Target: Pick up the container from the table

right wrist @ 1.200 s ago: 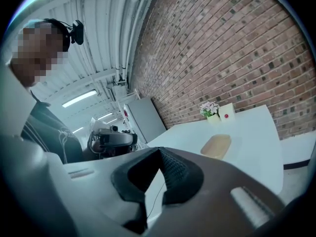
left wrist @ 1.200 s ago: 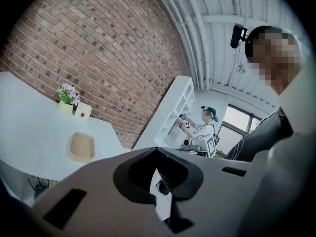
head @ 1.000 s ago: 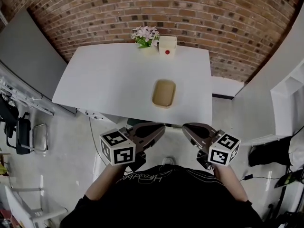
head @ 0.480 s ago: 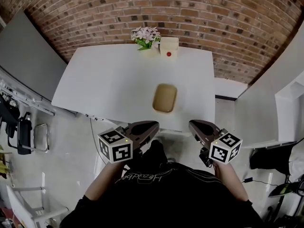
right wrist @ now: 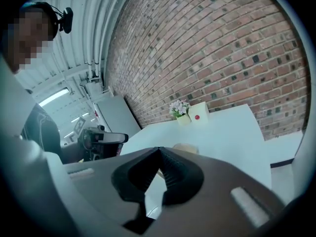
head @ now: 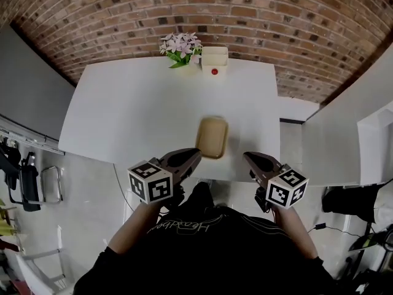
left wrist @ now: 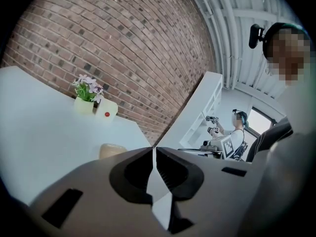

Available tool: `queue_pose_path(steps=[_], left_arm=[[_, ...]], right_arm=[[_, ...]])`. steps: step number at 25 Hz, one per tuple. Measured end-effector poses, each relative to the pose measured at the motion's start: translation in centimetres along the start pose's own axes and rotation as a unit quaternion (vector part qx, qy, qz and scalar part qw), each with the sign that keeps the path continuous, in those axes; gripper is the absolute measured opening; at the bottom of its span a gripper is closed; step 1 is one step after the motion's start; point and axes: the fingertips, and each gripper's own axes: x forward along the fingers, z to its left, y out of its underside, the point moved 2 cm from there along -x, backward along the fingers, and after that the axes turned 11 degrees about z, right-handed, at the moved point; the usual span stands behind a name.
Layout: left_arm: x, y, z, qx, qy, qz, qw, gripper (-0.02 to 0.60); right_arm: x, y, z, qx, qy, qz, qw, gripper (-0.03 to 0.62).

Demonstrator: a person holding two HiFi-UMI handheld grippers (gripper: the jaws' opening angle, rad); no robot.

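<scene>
**A:** Where is the container?

**B:** We see a shallow tan container (head: 212, 137) lying on a white table (head: 135, 109), close to the table edge on our side. Nothing touches it.

**A:** And our two grippers?

**B:** Both are held on our side of the container, apart from it. Our left gripper (head: 196, 155) is just to the near left of the container. Our right gripper (head: 248, 157) is to the near right of it, a little farther off. Each gripper's own view shows its jaws pressed together at the tips, with nothing between them.

**A:** What lies beyond the container?

**B:** Well past the container, at the table's far edge, stands a small pot of pale pink flowers (head: 179, 45). Just beside it is a white box (head: 214, 60) with a red dot; we cannot tell whether the two touch. Behind them runs a brick wall (head: 258, 17).
</scene>
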Motion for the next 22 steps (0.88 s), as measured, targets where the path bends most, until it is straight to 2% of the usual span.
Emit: queue_pose_path(steps=[5,10,11,14,22], left_arm=[[2.1,0.1,4.2,-0.044,0.010,0.029,0.9986,0.006],[4.2,1.2,7.5,-0.060,0.026,0.070,0.9954,0.081],[4.6,1.7,8.0,-0.064,0.031,0.081,0.9941,0.083],[5.6,2.6,9.8,-0.084,0.039,0.105,0.9902,0.095],[7.6,4.3,14.2,-0.149,0.022,0.143,0.9782,0.095]], right_arm=[[2.7,0.7,-2.7,0.051,0.002,0.011,0.999,-0.003],[5.6,1.7,-4.8,0.101,-0.004,0.023,0.995,0.006],[6.1,2.1,-5.2,0.113,-0.005,0.028,0.993,0.065],[7.7,2.8,-6.4,0.135,-0.002,0.041,0.990,0.080],[10.9,5.1,-8.7,0.209,0.004,0.068,0.975,0.080]])
